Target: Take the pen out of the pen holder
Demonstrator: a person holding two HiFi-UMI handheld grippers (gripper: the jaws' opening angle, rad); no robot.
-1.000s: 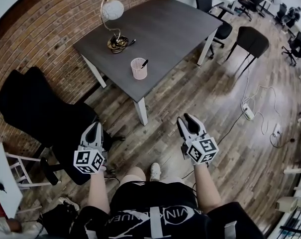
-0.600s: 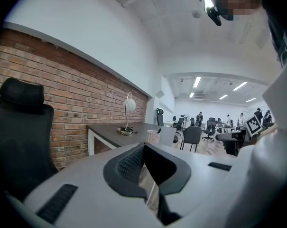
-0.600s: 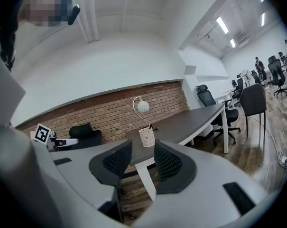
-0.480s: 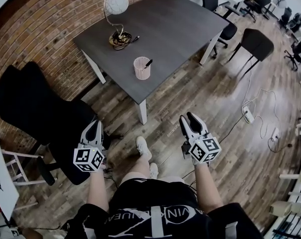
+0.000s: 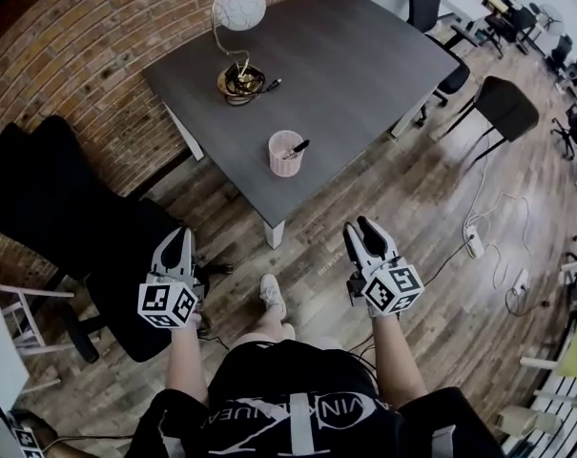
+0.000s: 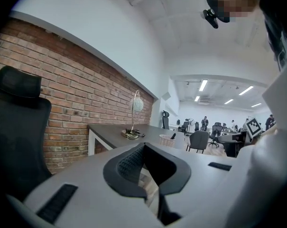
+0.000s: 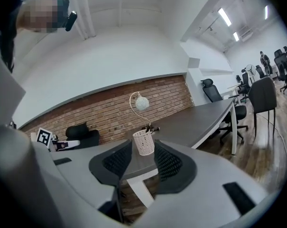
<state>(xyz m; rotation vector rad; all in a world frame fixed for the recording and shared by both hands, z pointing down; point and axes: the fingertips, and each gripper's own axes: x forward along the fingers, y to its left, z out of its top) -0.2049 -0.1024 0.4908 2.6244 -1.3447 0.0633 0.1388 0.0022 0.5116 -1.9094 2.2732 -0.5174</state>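
A pink mesh pen holder (image 5: 286, 156) stands near the front edge of the dark grey table (image 5: 345, 55), with a black pen (image 5: 297, 147) leaning out of it. Both grippers hang over the floor, well short of the table. My left gripper (image 5: 178, 241) has its fingertips together and holds nothing. My right gripper (image 5: 361, 229) is open and empty. In the right gripper view the holder (image 7: 144, 142) shows far off between the spread pads of that gripper (image 7: 143, 152). From the left gripper (image 6: 144, 148), the holder (image 6: 167, 140) and pen (image 6: 173, 136) appear small on the table.
A lamp with a white globe (image 5: 241, 9) and a coiled cable at its base (image 5: 241, 83) stands at the table's back left. A black office chair (image 5: 50, 208) is by the brick wall on my left. More chairs (image 5: 503, 103) and floor cables (image 5: 479, 241) lie to the right.
The person has stepped towards the table: table and holder lie lower and nearer in the head view. Both grippers came forward with the body, still low over the floor.
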